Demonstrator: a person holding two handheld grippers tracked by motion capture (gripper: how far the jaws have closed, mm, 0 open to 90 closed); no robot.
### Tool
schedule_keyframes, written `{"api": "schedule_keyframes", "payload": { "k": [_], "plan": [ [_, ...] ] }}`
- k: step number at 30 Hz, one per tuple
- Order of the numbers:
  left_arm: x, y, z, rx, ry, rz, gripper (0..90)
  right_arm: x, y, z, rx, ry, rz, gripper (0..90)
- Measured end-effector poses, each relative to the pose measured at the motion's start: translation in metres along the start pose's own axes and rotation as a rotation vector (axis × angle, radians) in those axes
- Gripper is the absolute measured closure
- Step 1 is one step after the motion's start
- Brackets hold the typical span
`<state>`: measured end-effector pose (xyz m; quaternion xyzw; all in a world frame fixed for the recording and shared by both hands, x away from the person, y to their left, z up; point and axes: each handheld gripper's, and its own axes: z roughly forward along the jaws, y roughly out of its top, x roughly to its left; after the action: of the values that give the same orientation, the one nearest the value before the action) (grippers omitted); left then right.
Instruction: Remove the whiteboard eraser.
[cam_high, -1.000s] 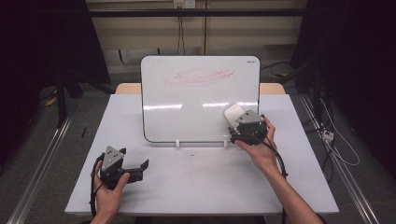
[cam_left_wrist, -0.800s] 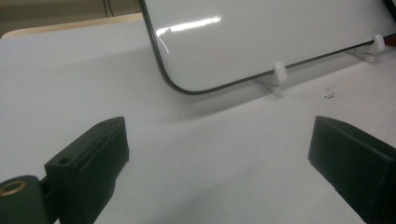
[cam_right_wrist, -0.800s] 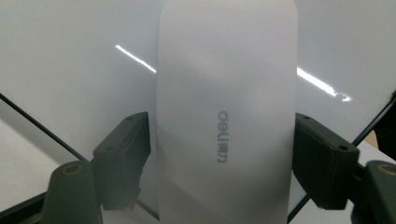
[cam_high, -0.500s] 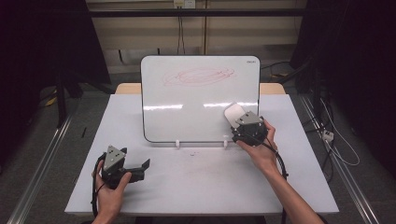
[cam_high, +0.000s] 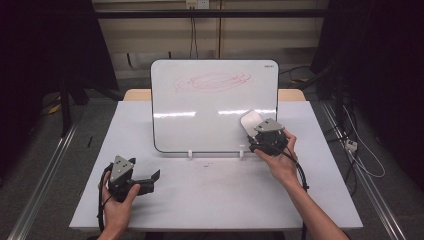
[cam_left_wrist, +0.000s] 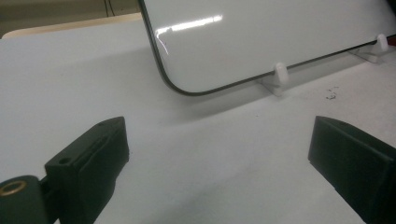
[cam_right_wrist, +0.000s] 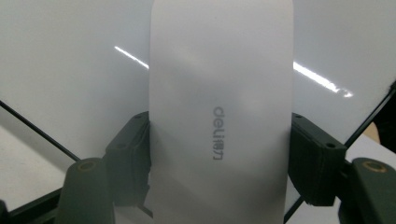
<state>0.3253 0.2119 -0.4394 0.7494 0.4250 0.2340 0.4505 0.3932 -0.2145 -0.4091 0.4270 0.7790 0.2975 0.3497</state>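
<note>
Your right tongs (cam_high: 254, 131) have just been closing and now clamp the white whiteboard eraser (cam_right_wrist: 219, 116), one pad on each long side, the printed logo facing the camera in the right gripper view. Eraser (cam_high: 250, 121) sits against the lower right part of the whiteboard (cam_high: 200, 107), which stands propped on two small white clip feet (cam_left_wrist: 279, 72) near the middle of the tabletop (cam_high: 220, 200), towards its far edge. Side grip looks chosen so the flat wiping face can press on the board. The red scribble (cam_high: 212, 81) is up near the board's top edge, well apart from the eraser, so wiping has likely not started.

Right hand (cam_high: 280, 162) reaches forward from the near right, wrist behind the tongs, tongs pointing at the board.

Your left tongs (cam_high: 150, 179) stand wide open with nothing between them, parked low over the near left part of the tabletop, aimed roughly at the board's lower left corner (cam_left_wrist: 175, 86). Left hand (cam_high: 117, 207) wraps the body from below, idle, probably just kept out of the way.
</note>
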Motion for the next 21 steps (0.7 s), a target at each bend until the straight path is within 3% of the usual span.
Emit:
{"api": "schedule_keyframes", "payload": {
  "k": [4,7,16,21],
  "plan": [
    [-0.001,0.001,0.000,-0.007,0.000,0.008,5.0,-0.010,0.000,-0.003,-0.017,0.073,0.088,31.4],
    [-0.001,0.000,-0.001,-0.005,0.000,0.008,5.0,-0.013,-0.001,-0.004,-0.029,0.099,0.121,31.4],
    [0.000,-0.001,-0.004,-0.008,-0.001,0.011,5.0,-0.011,0.004,-0.016,-0.080,0.107,0.105,31.4],
    [0.002,-0.001,-0.005,-0.010,0.005,0.004,5.0,-0.011,0.005,-0.019,-0.101,0.116,0.120,31.4]
  ]
}}
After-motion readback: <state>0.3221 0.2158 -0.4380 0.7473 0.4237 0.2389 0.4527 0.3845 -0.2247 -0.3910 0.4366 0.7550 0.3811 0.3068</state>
